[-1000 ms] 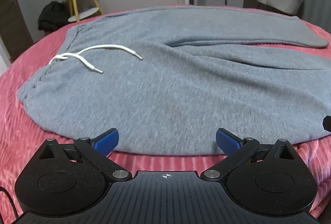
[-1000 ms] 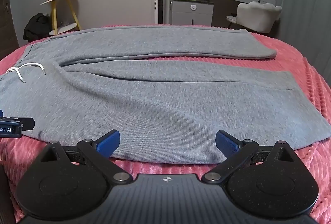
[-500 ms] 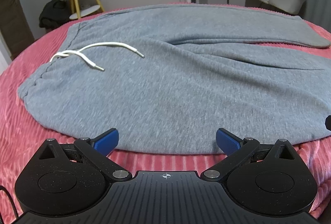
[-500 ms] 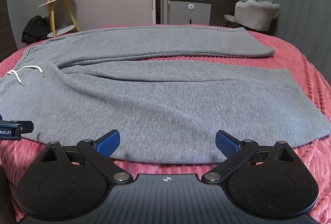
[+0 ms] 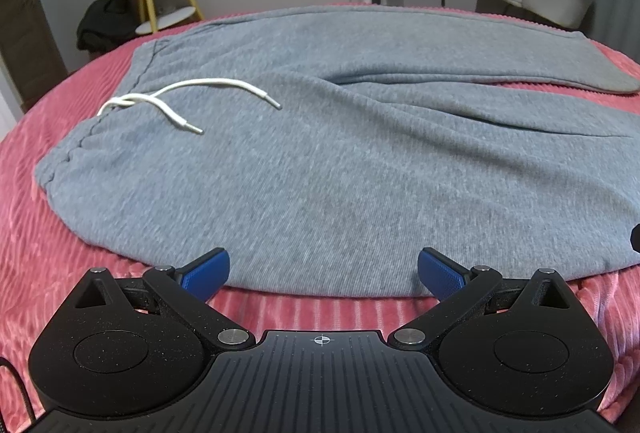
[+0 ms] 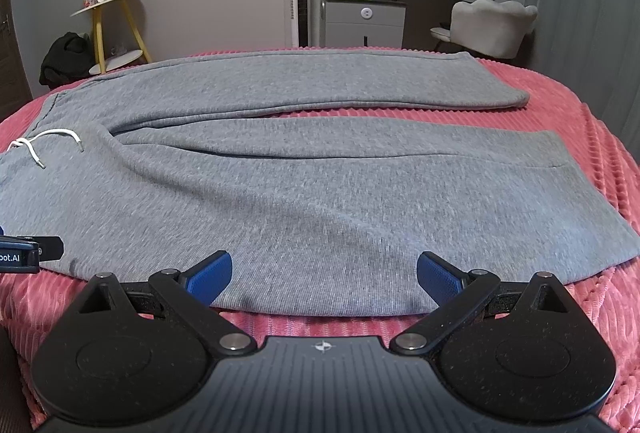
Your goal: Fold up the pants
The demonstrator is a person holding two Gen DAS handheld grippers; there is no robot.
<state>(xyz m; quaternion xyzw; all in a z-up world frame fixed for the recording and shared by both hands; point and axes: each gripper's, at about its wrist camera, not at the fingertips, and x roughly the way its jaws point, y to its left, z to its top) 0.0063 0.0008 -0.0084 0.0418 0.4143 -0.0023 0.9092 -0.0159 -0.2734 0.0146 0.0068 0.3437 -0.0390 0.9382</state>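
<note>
Lying flat across the pink ribbed bedspread [image 6: 592,137], the grey pants [image 6: 320,193] are spread lengthwise, waistband to the left, both legs running right, white drawstring [image 5: 180,101] loose on top. Left gripper [image 5: 323,273] sits at the near hem by the waist, blue fingers [image 5: 206,271] spread wide, nothing between them. Right gripper [image 6: 324,275] likewise released over the near leg's edge, possibly brushing the cloth. Behind, a yellow stool [image 6: 116,29] and grey chair [image 6: 492,25].
</note>
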